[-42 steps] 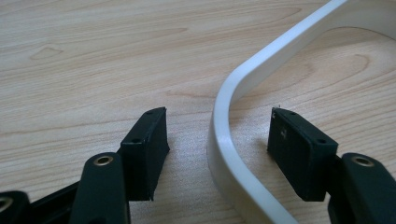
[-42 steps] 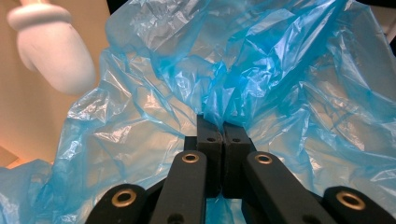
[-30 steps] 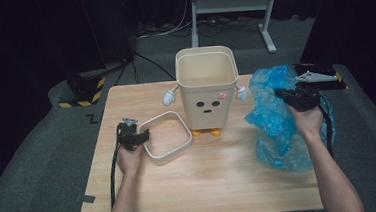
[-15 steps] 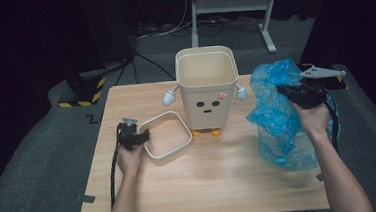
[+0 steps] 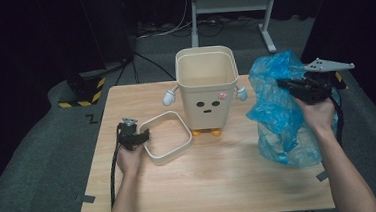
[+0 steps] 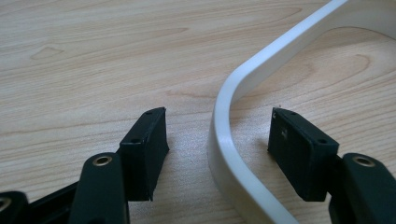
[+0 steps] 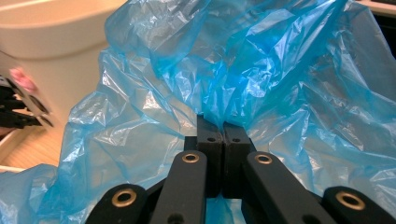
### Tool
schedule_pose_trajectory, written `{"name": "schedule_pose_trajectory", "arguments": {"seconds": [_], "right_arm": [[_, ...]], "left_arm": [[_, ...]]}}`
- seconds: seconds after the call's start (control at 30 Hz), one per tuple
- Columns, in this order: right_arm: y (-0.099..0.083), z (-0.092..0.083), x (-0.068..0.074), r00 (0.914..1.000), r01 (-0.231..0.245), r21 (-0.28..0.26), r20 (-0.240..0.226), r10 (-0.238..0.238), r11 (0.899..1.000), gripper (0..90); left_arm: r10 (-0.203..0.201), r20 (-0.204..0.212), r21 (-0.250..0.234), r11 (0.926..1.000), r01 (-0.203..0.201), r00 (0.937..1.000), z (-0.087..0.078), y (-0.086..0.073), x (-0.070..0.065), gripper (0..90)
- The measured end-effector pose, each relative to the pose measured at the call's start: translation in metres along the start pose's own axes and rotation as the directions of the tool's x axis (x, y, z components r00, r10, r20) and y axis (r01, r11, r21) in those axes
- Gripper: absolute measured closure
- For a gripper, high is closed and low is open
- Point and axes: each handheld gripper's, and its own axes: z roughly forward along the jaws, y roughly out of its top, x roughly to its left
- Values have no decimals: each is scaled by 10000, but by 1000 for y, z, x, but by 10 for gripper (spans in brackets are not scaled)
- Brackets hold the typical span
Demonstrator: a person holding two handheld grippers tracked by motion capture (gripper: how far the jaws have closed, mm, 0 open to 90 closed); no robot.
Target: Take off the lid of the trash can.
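The step in hand looks like lining the bin (image 5: pixel 207 87) with the blue bag (image 5: pixel 282 114). To do it well, the bag should hang clear of the table (image 5: pixel 206 185) so its mouth can be found and spread over the bin's rim; lifting slowly keeps the thin film from tearing where it is pinched.

The right gripper (image 5: pixel 295 86), at about 3 o'clock from the bin, has its fingers (image 7: pixel 210 140) closed tight on a fold of the bag, forearm raised and the bag trailing down to the table.

The left gripper (image 5: pixel 140 138), at about 8 o'clock from the bin, rests low and level. Its fingers (image 6: pixel 144 149) stand apart astride the wall of the loose bin ring (image 5: pixel 165 137), not pressing it.
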Motion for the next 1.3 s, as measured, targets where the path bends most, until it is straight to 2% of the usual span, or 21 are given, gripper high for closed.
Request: {"name": "schedule_pose_trajectory", "arguments": {"seconds": [0.2,0.57,0.77,1.03,1.1,1.3], "right_arm": [[18,-9,10,9990,337,-136,-296,-341,9993,887],[42,-9,25,9944,693,-327,-777,-716,9971,887],[60,-9,35,9892,927,-533,-1086,-980,9943,887],[79,2,51,9793,1193,-686,-1562,-1287,9905,887],[82,6,55,9769,1254,-656,-1656,-1347,9899,887],[89,17,65,9699,1345,-656,-1956,-1449,9887,887]], "left_arm": [[2,1,3,10000,-2,10000,0,0,0,376],[2,2,2,10000,-2,10000,0,0,0,376],[20,79,25,10000,-20,10000,0,0,0,360],[42,165,26,10000,-42,9999,0,0,0,342],[-131,379,-22,9999,132,9992,0,0,3,341],[179,349,24,9998,-180,9992,0,0,0,336]]}}
